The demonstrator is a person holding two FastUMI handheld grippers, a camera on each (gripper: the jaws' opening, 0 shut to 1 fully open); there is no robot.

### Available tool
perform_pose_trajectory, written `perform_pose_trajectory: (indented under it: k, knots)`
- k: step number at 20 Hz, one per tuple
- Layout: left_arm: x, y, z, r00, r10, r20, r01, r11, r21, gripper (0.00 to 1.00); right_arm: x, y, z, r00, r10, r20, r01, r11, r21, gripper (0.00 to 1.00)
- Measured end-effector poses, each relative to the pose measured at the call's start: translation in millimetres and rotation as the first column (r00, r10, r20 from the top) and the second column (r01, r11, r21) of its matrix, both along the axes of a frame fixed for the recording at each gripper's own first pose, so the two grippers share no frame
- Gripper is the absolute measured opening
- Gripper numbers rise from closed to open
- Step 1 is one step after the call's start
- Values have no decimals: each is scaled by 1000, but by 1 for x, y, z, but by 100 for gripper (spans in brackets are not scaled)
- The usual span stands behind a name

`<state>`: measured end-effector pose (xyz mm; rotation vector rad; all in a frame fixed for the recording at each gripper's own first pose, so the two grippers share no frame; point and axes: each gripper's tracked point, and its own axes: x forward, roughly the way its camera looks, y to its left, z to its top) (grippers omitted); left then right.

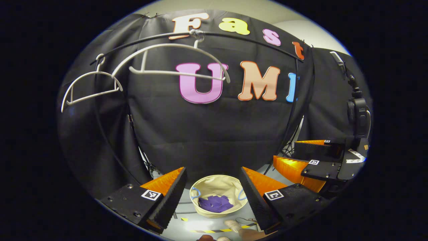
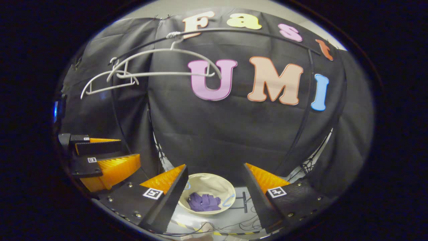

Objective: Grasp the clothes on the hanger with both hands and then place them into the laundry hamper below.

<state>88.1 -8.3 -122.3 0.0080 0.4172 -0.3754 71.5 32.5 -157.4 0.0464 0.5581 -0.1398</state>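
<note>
My left hand-held gripper (image 1: 212, 197) hangs with its jaws spread and empty, and my right hand-held gripper (image 2: 214, 190) is the same. Below both, the purple clothes (image 1: 215, 203) already lie inside the laundry hamper (image 1: 204, 184) on the floor. The hangers (image 1: 174, 63) above are bare. One sleeve may catch the rim if I brush it.

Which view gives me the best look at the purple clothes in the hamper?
The left gripper view: the purple clothes lie in the hamper, framed between that tool's open fingers. The right gripper view shows the same clothes, slightly smaller and nearer one finger.
</note>
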Motion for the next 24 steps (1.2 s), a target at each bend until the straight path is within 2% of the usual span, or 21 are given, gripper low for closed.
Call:
perform_pose_trajectory:
  k: [3,4,5,10,11,12,16,17,24]
  knots:
    - [-10,3,38,998,-2,67,3,1000,-19,96,-20,1,44,995,-32,92,32,999,7,96]
    - [-10,5,53,995,-3,104,6,1000,-21,93,-24,0,59,991,-42,129,41,999,7,97]
    - [-11,7,59,991,-1,134,3,1000,-15,96,-25,1,74,984,-52,169,51,999,10,95]
    - [-18,26,122,943,49,329,-44,999,-22,93,-39,-6,146,938,-68,340,74,997,-4,97]
    - [-20,27,135,931,63,361,-53,998,-35,93,-41,-8,160,923,-61,379,71,997,-14,94]
    - [-23,26,145,920,76,385,-63,997,-45,92,-44,-13,167,915,-64,398,79,997,-23,97]
    - [-34,18,170,889,82,451,-66,997,-52,92,-55,-29,190,893,-73,444,90,996,-17,94]
    - [-36,15,174,884,82,461,-67,997,-49,93,-58,-35,194,888,-75,454,92,996,-16,97]
    - [-50,-20,186,872,91,481,-74,996,-53,93,-75,-77,215,868,-73,491,100,995,-29,94]
